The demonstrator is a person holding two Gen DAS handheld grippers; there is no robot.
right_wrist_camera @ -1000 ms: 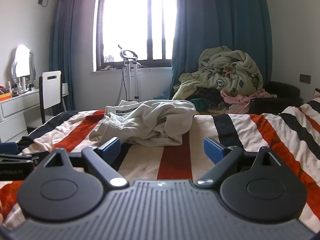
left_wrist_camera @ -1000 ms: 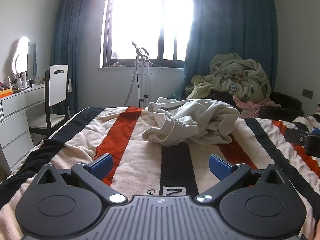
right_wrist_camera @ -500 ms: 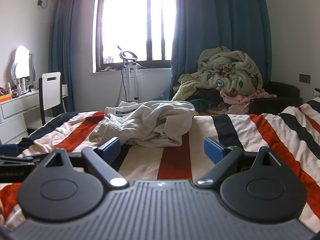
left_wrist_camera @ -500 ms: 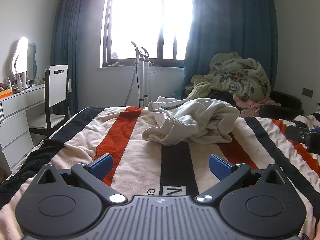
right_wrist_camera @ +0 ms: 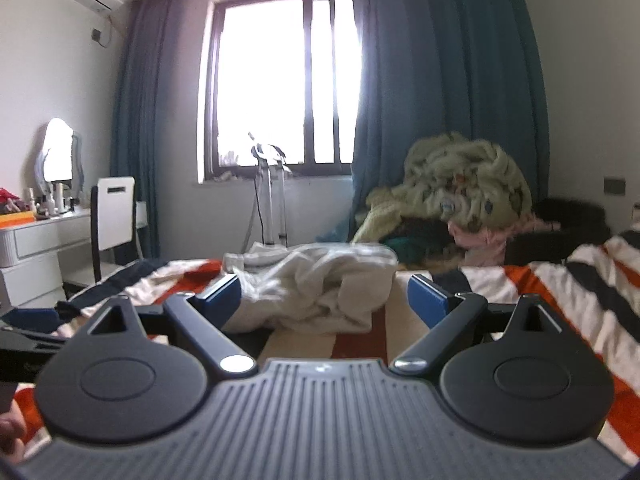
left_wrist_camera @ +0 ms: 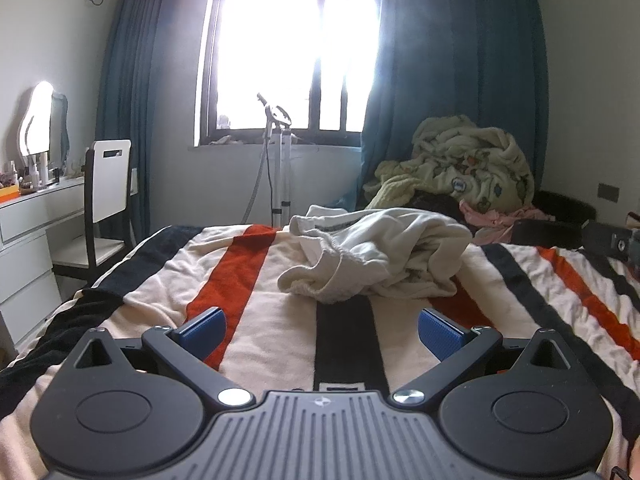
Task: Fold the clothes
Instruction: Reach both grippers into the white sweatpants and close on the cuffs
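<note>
**Crumpled garment waits on the striped bed**

From the left wrist, the left gripper (left_wrist_camera: 320, 330) hangs over the striped blanket (left_wrist_camera: 256, 344), blue fingers spread wide and empty. The cream garment (left_wrist_camera: 384, 256) lies bunched ahead, mid-bed.

From the right wrist, the right gripper (right_wrist_camera: 323, 299) is likewise spread apart, holding nothing, the blurred garment (right_wrist_camera: 316, 292) just beyond its tips.

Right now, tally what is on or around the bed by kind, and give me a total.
Grippers: 2, left gripper and right gripper, both open
Garments on the striped blanket: 1, the crumpled white garment
Heaps of bedding and clothes beyond the bed: 1, the pale green pile
Chairs: 1, the white chair
Total: 5
</note>
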